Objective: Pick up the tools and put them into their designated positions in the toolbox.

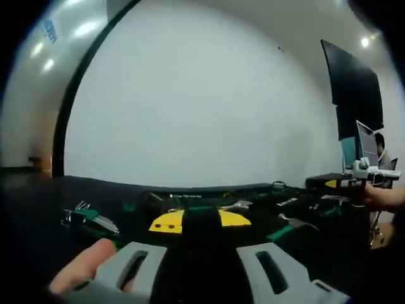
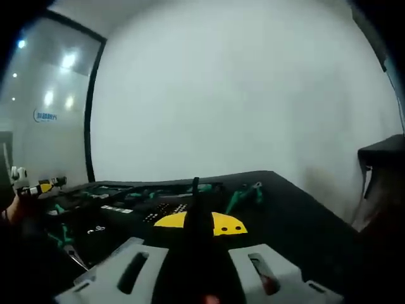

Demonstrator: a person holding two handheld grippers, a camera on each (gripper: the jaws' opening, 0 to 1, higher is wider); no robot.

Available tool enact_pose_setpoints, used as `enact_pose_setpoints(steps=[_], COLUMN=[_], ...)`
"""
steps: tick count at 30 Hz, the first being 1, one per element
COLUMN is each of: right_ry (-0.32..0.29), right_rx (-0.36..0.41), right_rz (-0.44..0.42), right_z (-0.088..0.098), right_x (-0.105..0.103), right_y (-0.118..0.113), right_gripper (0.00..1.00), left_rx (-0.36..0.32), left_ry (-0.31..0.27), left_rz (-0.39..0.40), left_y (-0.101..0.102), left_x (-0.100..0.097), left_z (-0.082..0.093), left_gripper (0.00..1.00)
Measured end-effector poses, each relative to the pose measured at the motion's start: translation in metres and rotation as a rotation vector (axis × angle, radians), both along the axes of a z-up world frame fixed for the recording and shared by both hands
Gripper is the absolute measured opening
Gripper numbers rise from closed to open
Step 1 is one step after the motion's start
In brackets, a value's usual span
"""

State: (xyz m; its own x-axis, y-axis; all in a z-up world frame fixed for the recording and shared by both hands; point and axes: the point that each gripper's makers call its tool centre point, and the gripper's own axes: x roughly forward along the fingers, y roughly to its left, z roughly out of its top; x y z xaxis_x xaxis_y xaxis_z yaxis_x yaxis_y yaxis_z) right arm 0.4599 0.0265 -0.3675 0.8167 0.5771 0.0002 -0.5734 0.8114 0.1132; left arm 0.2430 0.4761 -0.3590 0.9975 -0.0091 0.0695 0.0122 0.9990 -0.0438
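Black worktop (image 1: 38, 202), matt and dark, carries the toolbox (image 1: 209, 196), a low open tray set near its far edge before a plain white wall (image 1: 202, 95).

Tools: green-handled hand tools (image 2: 243, 193), some lying in the tray, others loose on the worktop beside it, including a metal-tipped piece (image 1: 88, 216) left of the tray in the left gripper view. Judged stiff, fairly light, steel with grippy sleeves; best taken across the handle, mid-length, where the fingers can close flat.

Left gripper (image 1: 202, 263): grey fingers spread wide, holding nothing; a dark blade with a yellow tab (image 1: 171, 221) stands between them, its purpose unclear. A person's fingertip rests by the left finger.

Right gripper (image 2: 196, 266): fingers likewise wide apart, empty.

Room: glass partition (image 2: 50, 107) with ceiling-light reflections; a dark screen (image 1: 354, 88) at right in the left gripper view.
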Motion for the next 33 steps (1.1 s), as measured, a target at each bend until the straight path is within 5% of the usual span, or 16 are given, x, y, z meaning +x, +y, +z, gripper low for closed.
enact_pose_setpoints(steps=[3, 12, 17, 20, 24, 27, 33], right_ry=[-0.051, -0.178, -0.208, -0.218, -0.194, -0.231, -0.323], right_rx=[-0.072, -0.281, -0.573, -0.759, -0.724, -0.691, -0.797], right_rz=[-0.015, 0.221, 0.252, 0.191, 0.239, 0.273, 0.298], right_z=[0.013, 0.093, 0.099, 0.099, 0.118, 0.141, 0.155], right_x=[0.0, -0.029, -0.024, -0.012, -0.015, -0.023, -0.035], right_y=[0.005, 0.087, 0.106, 0.096, 0.102, 0.114, 0.133], right_gripper=[0.08, 0.11, 0.12, 0.14, 0.14, 0.13, 0.13], left_rx=[0.033, 0.091, 0.086, 0.081, 0.072, 0.026, 0.015], left_ry=[0.008, -0.008, -0.022, -0.019, -0.03, -0.118, -0.111], left_rz=[-0.005, -0.005, -0.001, 0.006, -0.005, -0.07, -0.082], left_y=[-0.002, -0.003, 0.0, 0.003, 0.003, -0.009, -0.01], left_x=[0.001, -0.001, -0.003, -0.004, -0.005, -0.01, -0.009], left_z=[-0.001, 0.002, 0.004, 0.003, 0.005, 0.021, 0.021], left_gripper=[0.19, 0.19, 0.19, 0.19, 0.19, 0.19, 0.2])
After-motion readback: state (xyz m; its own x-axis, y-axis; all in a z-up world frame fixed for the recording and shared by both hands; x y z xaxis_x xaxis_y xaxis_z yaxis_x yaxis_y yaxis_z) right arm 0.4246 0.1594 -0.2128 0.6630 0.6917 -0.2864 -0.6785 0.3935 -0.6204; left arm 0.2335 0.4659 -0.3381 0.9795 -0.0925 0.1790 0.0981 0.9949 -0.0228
